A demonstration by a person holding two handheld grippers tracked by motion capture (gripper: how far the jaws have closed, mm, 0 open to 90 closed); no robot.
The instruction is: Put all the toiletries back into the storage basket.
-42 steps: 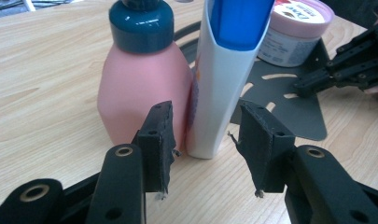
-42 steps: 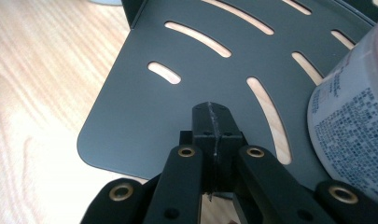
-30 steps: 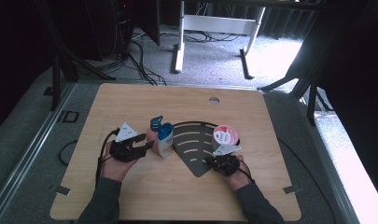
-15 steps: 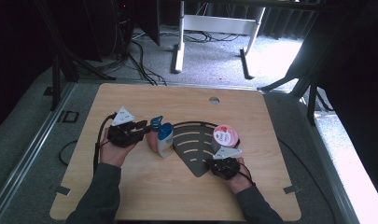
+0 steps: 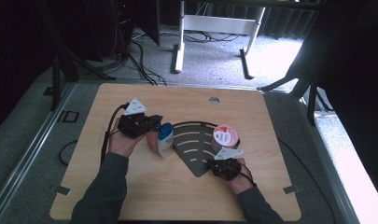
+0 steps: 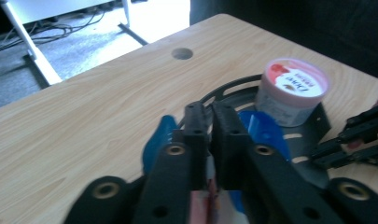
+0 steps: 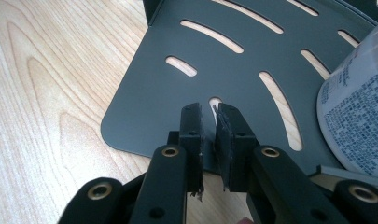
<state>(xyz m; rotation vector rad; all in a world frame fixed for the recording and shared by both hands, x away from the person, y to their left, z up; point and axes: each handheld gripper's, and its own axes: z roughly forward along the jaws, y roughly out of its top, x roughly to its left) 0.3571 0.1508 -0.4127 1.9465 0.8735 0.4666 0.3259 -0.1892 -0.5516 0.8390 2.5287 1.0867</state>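
Observation:
A white bottle with a blue cap (image 5: pixel 165 139) stands at the left edge of a dark fan-shaped slotted plate (image 5: pixel 192 150) on the wooden table. A pink-lidded tub (image 5: pixel 225 136) sits on the plate's right side. My left gripper (image 5: pixel 155 122) lies just left of the cap. In the left gripper view its jaws (image 6: pixel 210 109) are pressed together right above the blue cap (image 6: pixel 266 133), with the tub (image 6: pixel 294 91) beyond. My right gripper (image 5: pixel 226 165) is at the plate's near right edge. Its jaws (image 7: pixel 209 112) are nearly together over the plate (image 7: pixel 177 98), beside the tub (image 7: pixel 359 116).
The table (image 5: pixel 130 186) has a round hole (image 5: pixel 214 100) near its far edge. Cables trail from both grippers. Beyond the table are floor cables and a white desk frame (image 5: pixel 214 28). Bare wood lies left, right and in front of the plate.
My left gripper has moved away from me and rightward toward the bottle's cap. My right gripper has shifted slightly nearer to me along the plate's edge. Bottle and tub stay put.

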